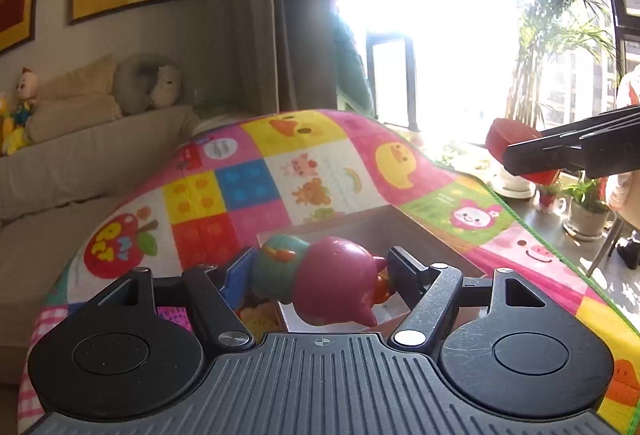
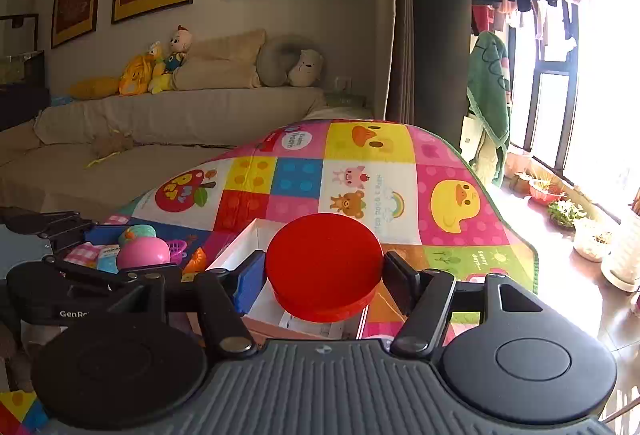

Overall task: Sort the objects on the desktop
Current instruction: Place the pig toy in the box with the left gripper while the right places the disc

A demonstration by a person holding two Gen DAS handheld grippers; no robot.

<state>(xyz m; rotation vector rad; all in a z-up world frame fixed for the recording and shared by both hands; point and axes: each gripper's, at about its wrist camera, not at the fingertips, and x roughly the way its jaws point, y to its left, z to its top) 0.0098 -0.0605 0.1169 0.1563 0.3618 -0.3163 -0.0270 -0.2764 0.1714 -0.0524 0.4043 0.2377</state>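
Observation:
My left gripper [image 1: 322, 271] is shut on a toy figure [image 1: 332, 279] with a magenta head and a teal body, gripped sideways between the blue pad and the black pad. It hangs above an open white box [image 1: 360, 223] on the play mat. My right gripper [image 2: 326, 281] is shut on a round red tin [image 2: 324, 267], flat side up, over the same box [image 2: 236, 253]. In the left wrist view the red tin [image 1: 508, 135] shows at the far right, held above the mat. The right wrist view shows the toy figure [image 2: 142, 251] at the left.
A colourful play mat [image 2: 372, 171] covers the table. A small purple basket [image 2: 178, 249] and an orange piece [image 2: 196, 261] lie on it near the box. A beige sofa [image 2: 160, 115] with plush toys stands behind. Potted plants [image 2: 568, 211] line the bright window at the right.

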